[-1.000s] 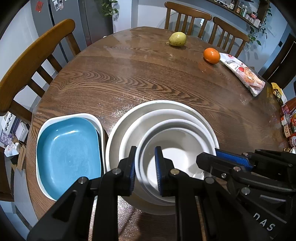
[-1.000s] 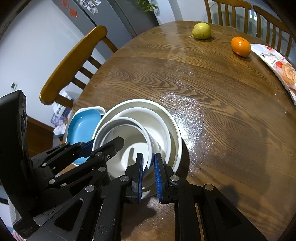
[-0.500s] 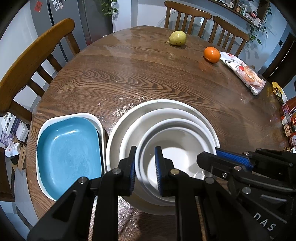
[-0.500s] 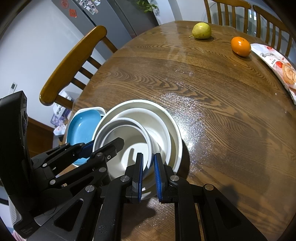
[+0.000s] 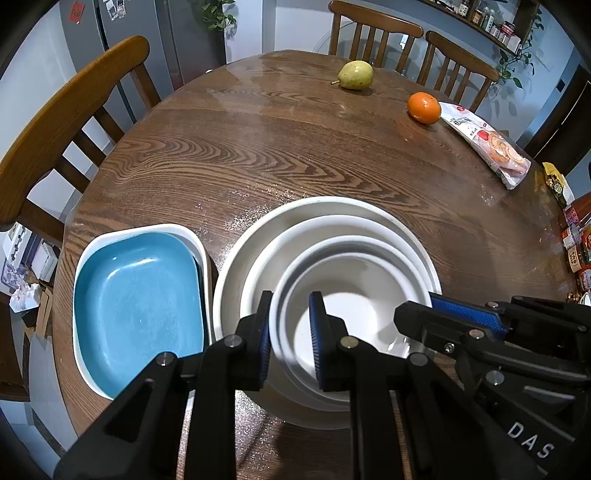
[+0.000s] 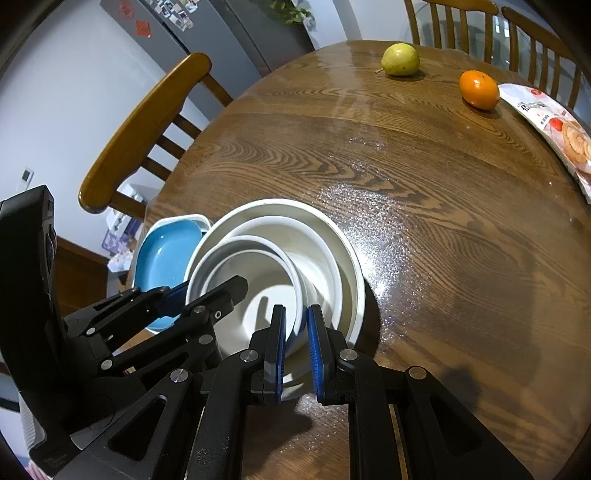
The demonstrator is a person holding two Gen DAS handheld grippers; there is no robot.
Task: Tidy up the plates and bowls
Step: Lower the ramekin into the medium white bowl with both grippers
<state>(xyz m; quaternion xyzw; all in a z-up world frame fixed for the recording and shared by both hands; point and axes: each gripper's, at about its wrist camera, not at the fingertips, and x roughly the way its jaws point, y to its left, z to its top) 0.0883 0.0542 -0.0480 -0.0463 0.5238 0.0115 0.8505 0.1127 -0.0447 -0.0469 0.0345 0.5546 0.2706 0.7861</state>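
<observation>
Several white bowls (image 5: pixel 332 258) sit nested at the near edge of the round wooden table (image 5: pixel 280 147), on a wide white plate (image 5: pixel 236 266). The stack also shows in the right wrist view (image 6: pixel 295 243). My left gripper (image 5: pixel 290 339) is shut on the left rim of the inner white bowls (image 5: pixel 280 325). My right gripper (image 6: pixel 296 341) is shut on their right rim (image 6: pixel 295 295). A blue rectangular dish (image 5: pixel 136 306) inside a white one lies just left of the stack, also in the right wrist view (image 6: pixel 166 254).
A pear (image 5: pixel 356 75), an orange (image 5: pixel 424 108) and a snack packet (image 5: pixel 487 142) lie at the far side of the table. Wooden chairs stand at the left (image 5: pixel 66 110) and at the back (image 5: pixel 373 33). Packets line the right edge (image 5: pixel 572 251).
</observation>
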